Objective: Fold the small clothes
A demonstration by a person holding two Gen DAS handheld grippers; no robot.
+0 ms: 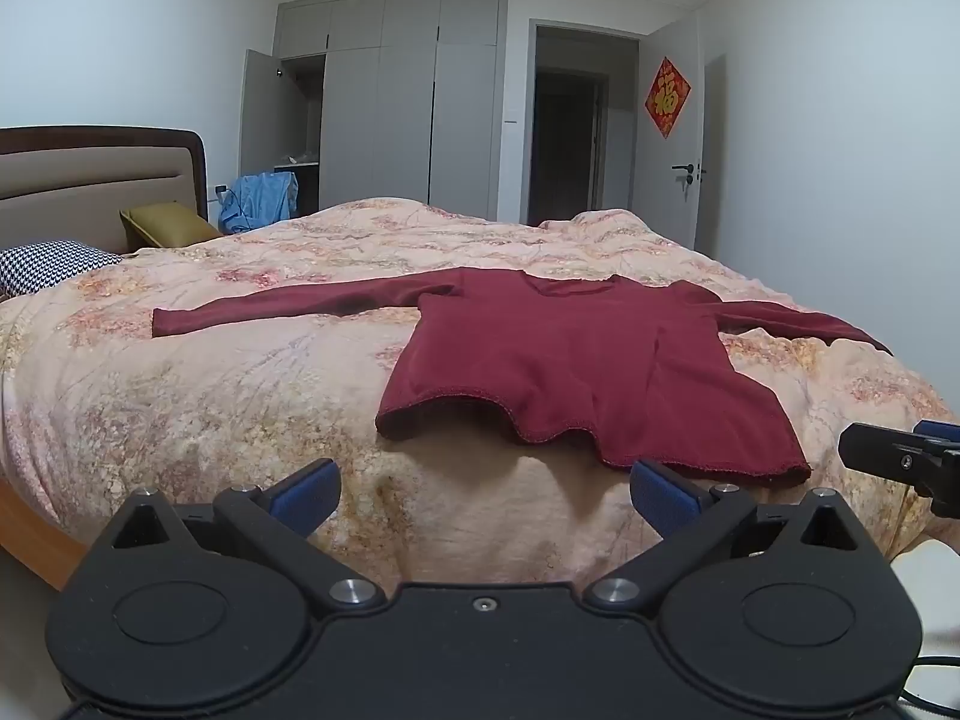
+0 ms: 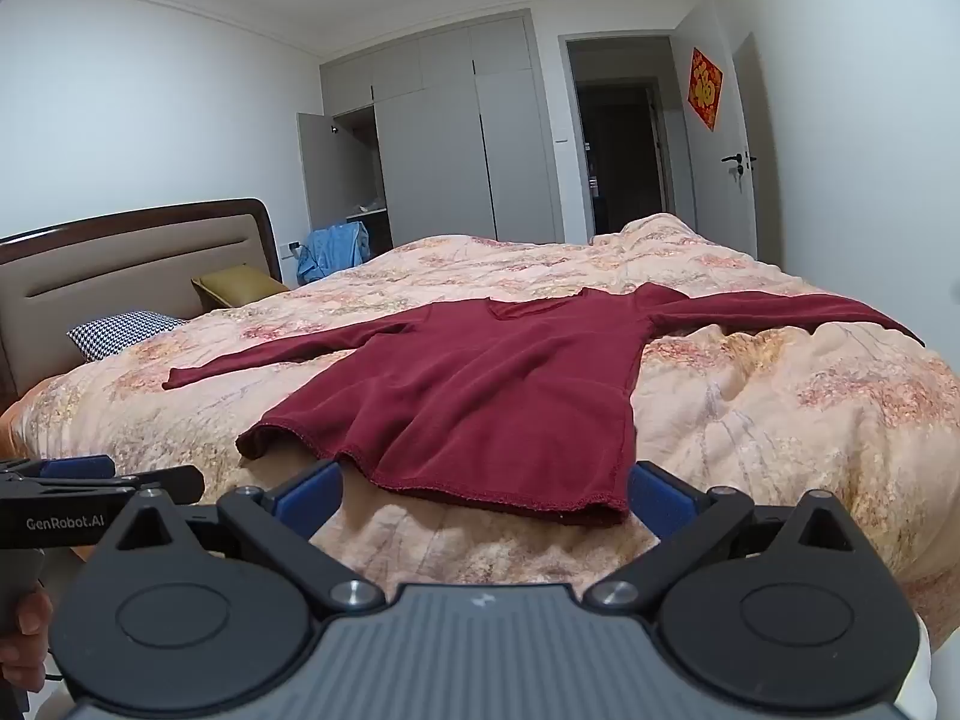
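A dark red long-sleeved top (image 1: 570,354) lies flat on the bed, both sleeves spread out, hem toward me; it also shows in the right wrist view (image 2: 480,396). My left gripper (image 1: 483,495) is open and empty, just short of the hem. My right gripper (image 2: 483,495) is open and empty, its fingers on either side of the hem's right part, slightly before it. The right gripper shows at the right edge of the left wrist view (image 1: 900,456); the left one shows at the left edge of the right wrist view (image 2: 102,480).
The top lies on a pink floral quilt (image 1: 240,372) covering the bed. A houndstooth pillow (image 1: 54,261) and an olive cushion (image 1: 168,225) sit by the headboard (image 1: 90,174). Grey wardrobes (image 1: 408,102), blue clothing (image 1: 258,195) and an open door (image 1: 672,138) stand behind.
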